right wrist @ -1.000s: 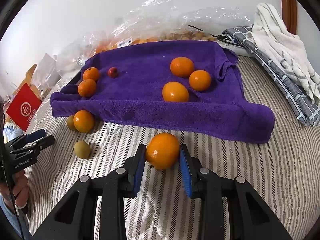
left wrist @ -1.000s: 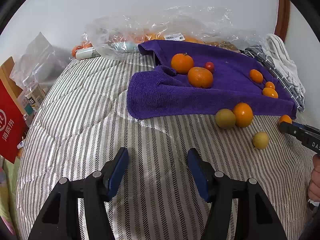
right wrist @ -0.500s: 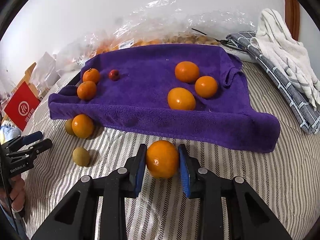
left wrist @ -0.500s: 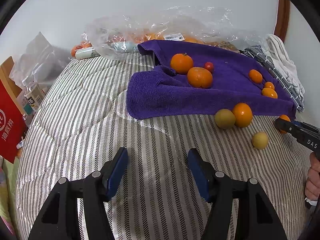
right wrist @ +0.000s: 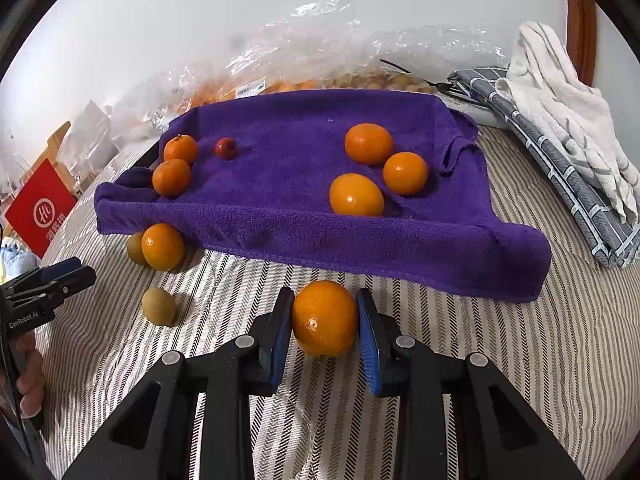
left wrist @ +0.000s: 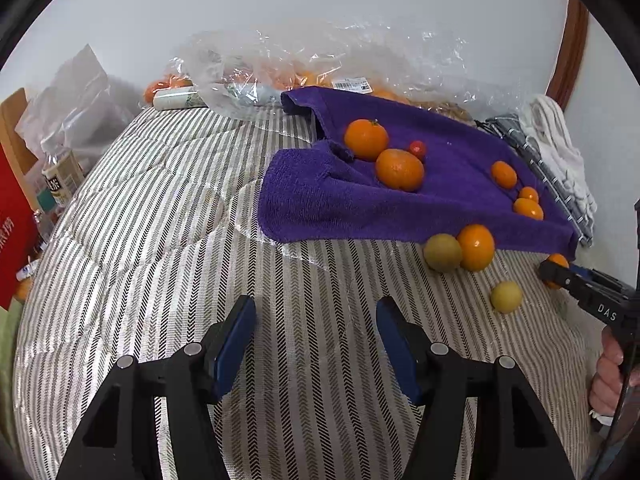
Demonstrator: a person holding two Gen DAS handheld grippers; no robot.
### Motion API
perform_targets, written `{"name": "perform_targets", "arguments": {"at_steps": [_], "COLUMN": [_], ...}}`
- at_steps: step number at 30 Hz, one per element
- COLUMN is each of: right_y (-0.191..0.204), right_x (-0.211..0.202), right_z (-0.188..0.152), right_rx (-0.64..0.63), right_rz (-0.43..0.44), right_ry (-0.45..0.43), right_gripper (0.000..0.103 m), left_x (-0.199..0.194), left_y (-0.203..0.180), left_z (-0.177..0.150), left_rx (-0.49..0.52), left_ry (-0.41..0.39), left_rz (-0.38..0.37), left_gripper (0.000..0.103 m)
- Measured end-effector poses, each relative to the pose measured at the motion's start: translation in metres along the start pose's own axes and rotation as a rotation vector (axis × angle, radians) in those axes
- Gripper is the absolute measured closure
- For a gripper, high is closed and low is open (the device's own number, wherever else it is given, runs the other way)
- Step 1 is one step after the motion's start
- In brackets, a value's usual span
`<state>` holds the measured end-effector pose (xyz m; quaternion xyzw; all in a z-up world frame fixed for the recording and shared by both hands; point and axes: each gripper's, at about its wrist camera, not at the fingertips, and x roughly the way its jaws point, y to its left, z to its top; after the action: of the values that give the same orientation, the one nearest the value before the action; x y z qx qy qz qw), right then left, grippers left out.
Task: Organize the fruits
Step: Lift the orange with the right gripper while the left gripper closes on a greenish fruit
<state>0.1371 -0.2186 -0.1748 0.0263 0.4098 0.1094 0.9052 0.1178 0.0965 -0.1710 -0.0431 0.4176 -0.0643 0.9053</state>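
Observation:
My right gripper (right wrist: 325, 332) is shut on an orange (right wrist: 325, 318) and holds it just in front of the purple towel (right wrist: 288, 216). The towel carries several oranges, such as one (right wrist: 356, 195) near its front edge, and a small red fruit (right wrist: 226, 148). An orange (right wrist: 162, 246) and a greenish fruit (right wrist: 135, 249) lie off the towel at its left edge. Another greenish fruit (right wrist: 159, 306) lies nearer on the bed. My left gripper (left wrist: 316, 340) is open and empty over the striped bedding (left wrist: 160, 240). It also shows at the left of the right wrist view (right wrist: 52, 280).
Clear plastic bags (right wrist: 304, 68) with more fruit lie behind the towel against the wall. Folded white and grey cloths (right wrist: 560, 128) lie to the right. A red box (right wrist: 38, 208) and packets (left wrist: 60, 184) stand off the bed's left side.
My right gripper, with the orange in it, has drawn back a little from the towel. The left gripper has stayed open and has hardly moved.

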Motion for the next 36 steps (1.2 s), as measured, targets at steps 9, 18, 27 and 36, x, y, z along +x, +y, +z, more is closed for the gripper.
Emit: {"name": "perform_targets", "arguments": {"at_steps": [9, 18, 27, 36], "right_y": [0.0, -0.01, -0.015, -0.023], "right_x": [-0.008, -0.014, -0.019, -0.021], "right_z": [-0.006, -0.008, -0.01, -0.013], "right_rx": [-0.012, 0.014, 0.016, 0.046], "right_rz": [-0.008, 0.011, 0.017, 0.051], "right_ry": [-0.025, -0.036, -0.047, -0.052], "right_gripper": [0.072, 0.072, 0.072, 0.072], "left_x": [0.001, 0.001, -0.001, 0.017], "left_y": [0.001, 0.001, -0.028, -0.072], "left_z": [0.001, 0.0, 0.007, 0.017], "left_rx": [-0.005, 0.0, 0.045, 0.14], "left_ry": [0.005, 0.005, 0.037, 0.048], "left_rz": [-0.004, 0.005, -0.055, -0.03], "left_gripper": [0.043, 0.043, 0.046, 0.057]}}
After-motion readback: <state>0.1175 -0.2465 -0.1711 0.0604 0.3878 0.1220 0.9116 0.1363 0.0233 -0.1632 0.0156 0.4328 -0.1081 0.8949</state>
